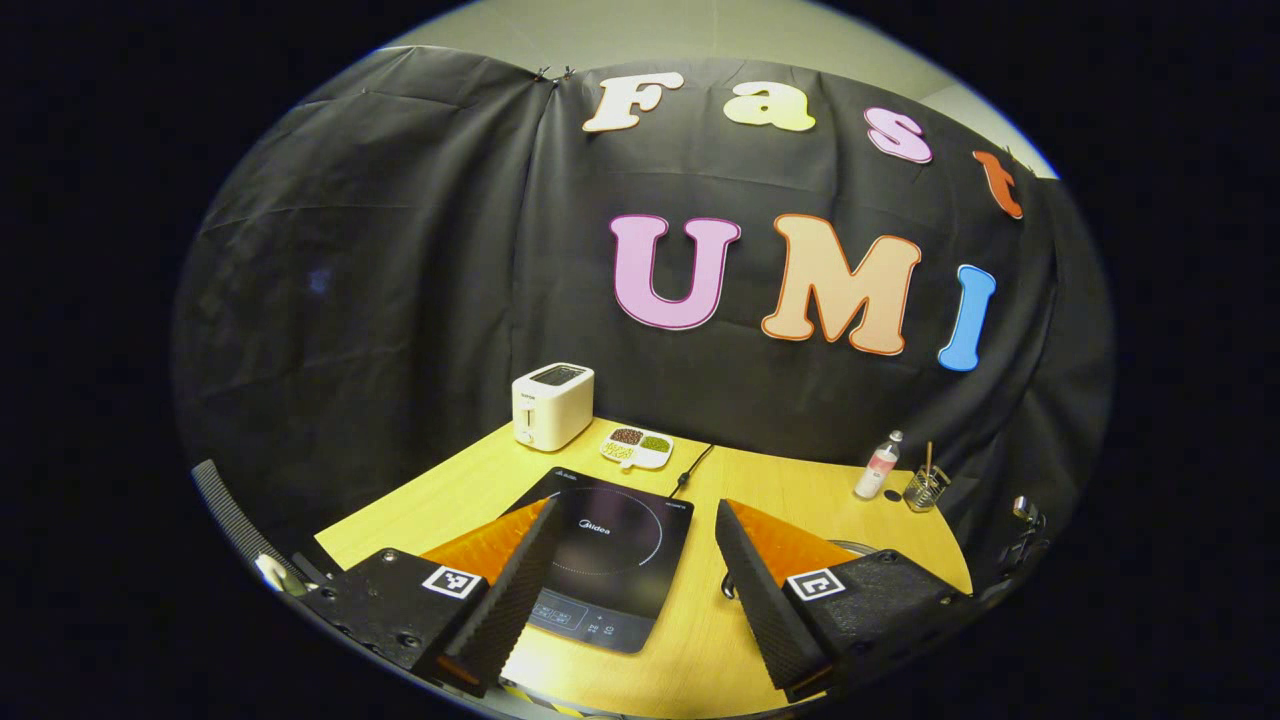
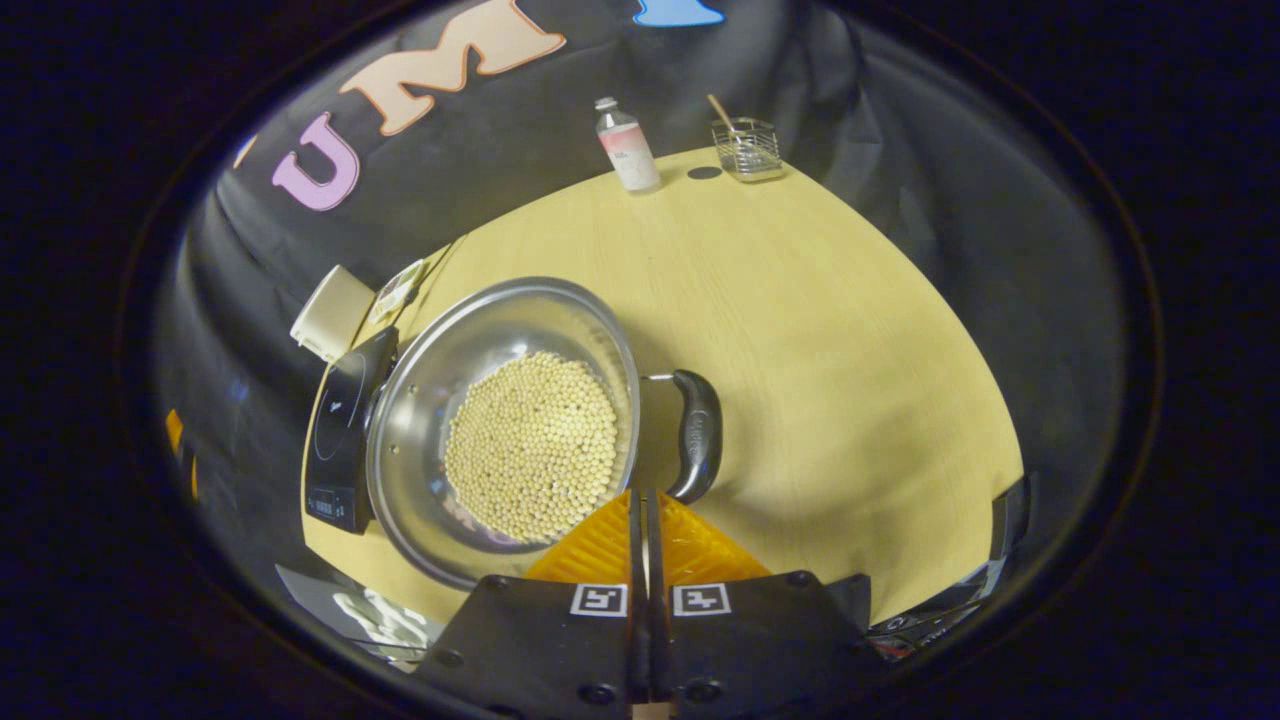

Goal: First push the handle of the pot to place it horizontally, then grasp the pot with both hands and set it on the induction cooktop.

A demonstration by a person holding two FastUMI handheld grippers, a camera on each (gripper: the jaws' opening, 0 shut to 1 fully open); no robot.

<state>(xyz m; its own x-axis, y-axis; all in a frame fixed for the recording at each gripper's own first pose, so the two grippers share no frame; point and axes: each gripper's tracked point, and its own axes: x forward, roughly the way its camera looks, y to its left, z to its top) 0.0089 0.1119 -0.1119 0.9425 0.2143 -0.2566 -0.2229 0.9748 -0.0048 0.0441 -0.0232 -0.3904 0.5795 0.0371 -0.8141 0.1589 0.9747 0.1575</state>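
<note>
The left gripper (image 1: pixel 632 530) hangs above the near edge of the table (image 1: pixel 790 480) with its fingers spread wide and nothing between them; through the gap lies the black cooktop (image 1: pixel 610 555), flat on the wood. Behind the cooktop stand a white toaster (image 1: pixel 552 405) and a small divided dish (image 1: pixel 637 446) of grains, and a black cord (image 1: pixel 695 468) runs back from the cooktop to the wall. Far to the right are a bottle (image 1: pixel 879 466) and a glass holder (image 1: pixel 925 487). In the right gripper view, the right gripper (image 2: pixel 644 505) has its fingers pressed together with no gap, empty, their tips just by the lower end of the black handle (image 2: pixel 697 434). The steel pot (image 2: pixel 505 420), filled with pale beans (image 2: pixel 532 445), sits on the table right of the cooktop (image 2: pixel 345 430), its rim overlapping the cooktop's edge in this view. The handle sticks out on the pot's right side.
</note>
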